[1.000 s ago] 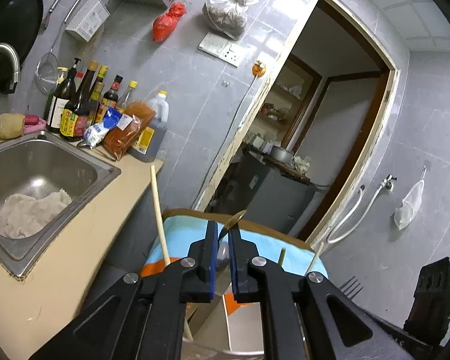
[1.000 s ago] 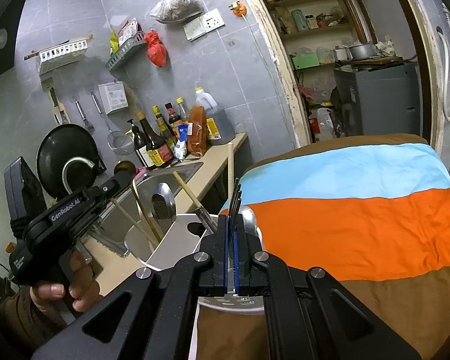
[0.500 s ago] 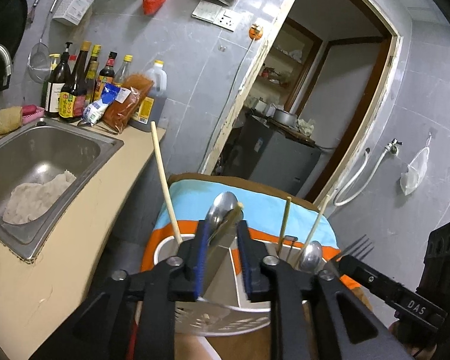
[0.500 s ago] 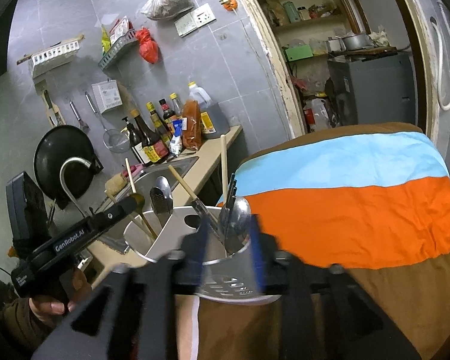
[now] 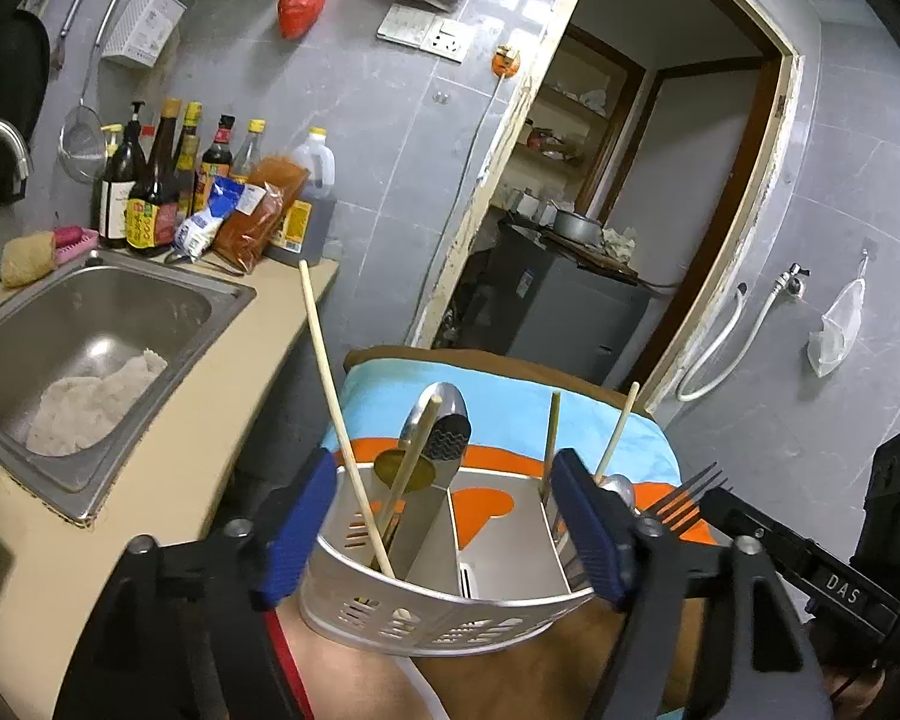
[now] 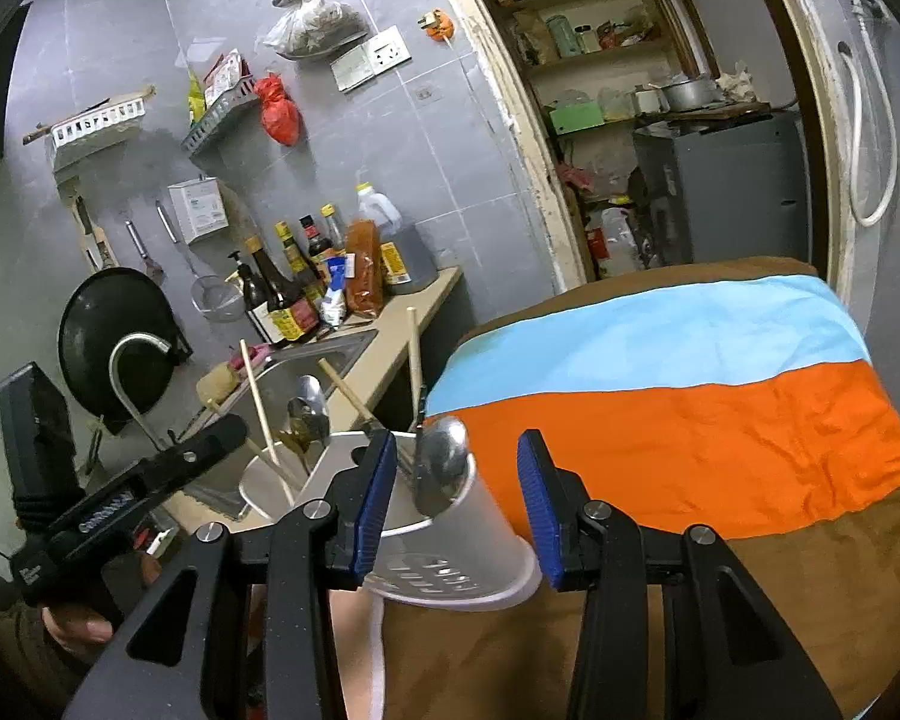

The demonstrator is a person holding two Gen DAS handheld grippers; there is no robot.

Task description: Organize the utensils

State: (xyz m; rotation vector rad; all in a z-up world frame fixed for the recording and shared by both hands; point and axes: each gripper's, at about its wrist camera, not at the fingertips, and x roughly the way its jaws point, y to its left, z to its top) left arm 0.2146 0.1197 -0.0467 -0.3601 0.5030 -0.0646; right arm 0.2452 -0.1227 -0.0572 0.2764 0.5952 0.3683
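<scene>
Both tools have just let go: this looks like the end of a placing step. In the left wrist view the left gripper [image 5: 444, 516] sits at the bottom centre of the frame, its jaws have just been opening and now stand wide, one blue pad at each side of the utensil holder [image 5: 450, 600]. Nothing is pressed between them. The holder stands on a striped cloth [image 6: 690, 420] in the lower middle of the frame. Its left compartment holds a long chopstick [image 5: 330, 390], a second chopstick and a spoon [image 5: 444, 426]; its right compartment, at the right of the frame, holds two thin sticks and a fork [image 5: 684, 495].

In the right wrist view the right gripper [image 6: 456, 498] is at the bottom centre. Its jaws have also just been opening, about halfway, and a second spoon [image 6: 444, 462] stands in the gap between the pads, resting in the holder (I cannot see the pads touch it).

I judge that the utensils are already sorted into the holder. The next move calls for drawing both grippers straight back, so that no pad catches a handle and tips the light holder, and then looking for any utensil not yet stored; none shows on the cloth.
</scene>
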